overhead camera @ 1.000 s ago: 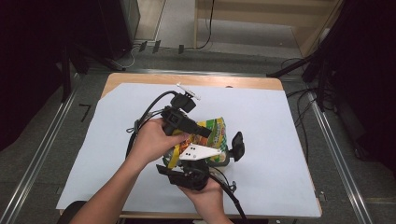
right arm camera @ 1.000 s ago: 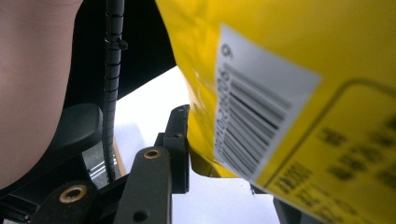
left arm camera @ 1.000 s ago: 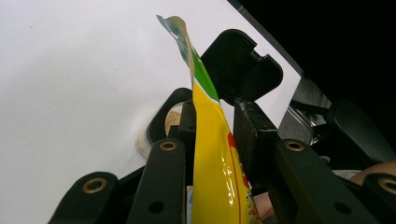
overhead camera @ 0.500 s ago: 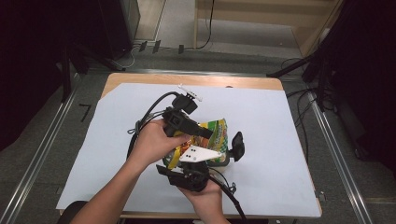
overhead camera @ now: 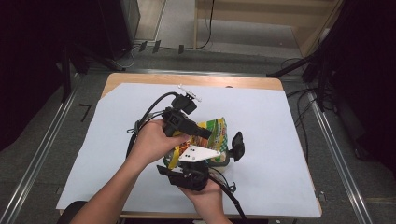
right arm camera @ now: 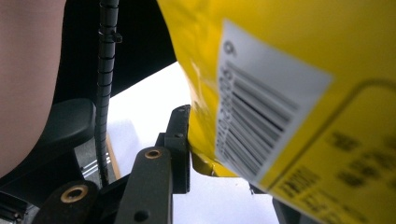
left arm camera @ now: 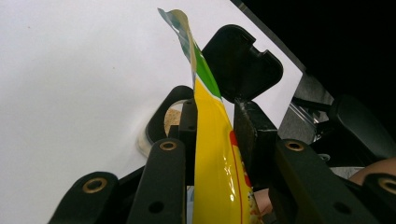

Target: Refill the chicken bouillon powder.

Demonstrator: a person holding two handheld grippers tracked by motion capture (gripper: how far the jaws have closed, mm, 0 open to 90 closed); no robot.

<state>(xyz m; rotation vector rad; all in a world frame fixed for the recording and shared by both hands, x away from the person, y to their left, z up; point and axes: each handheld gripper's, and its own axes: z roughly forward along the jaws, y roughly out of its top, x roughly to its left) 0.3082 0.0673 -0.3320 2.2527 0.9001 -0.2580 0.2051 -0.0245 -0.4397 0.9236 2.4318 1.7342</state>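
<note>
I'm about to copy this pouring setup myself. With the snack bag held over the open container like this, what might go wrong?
The yellow bag is pinched thin between the left gripper jaws, so the slick film could slip. The container below shows a narrow opening with its black lid standing up beside it; contents may miss or hit the lid. The right gripper grips just one edge, so the bag might twist.

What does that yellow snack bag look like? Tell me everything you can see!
The snack bag is shiny, crinkly plastic, mostly yellow with green and red print and a white barcode label on one side. It is held up over the white sheet, above a round container with a black flip lid. Its thin, flat edge runs between the jaws of the left hand-held gripper. The right hand-held gripper clamps another part.
</note>
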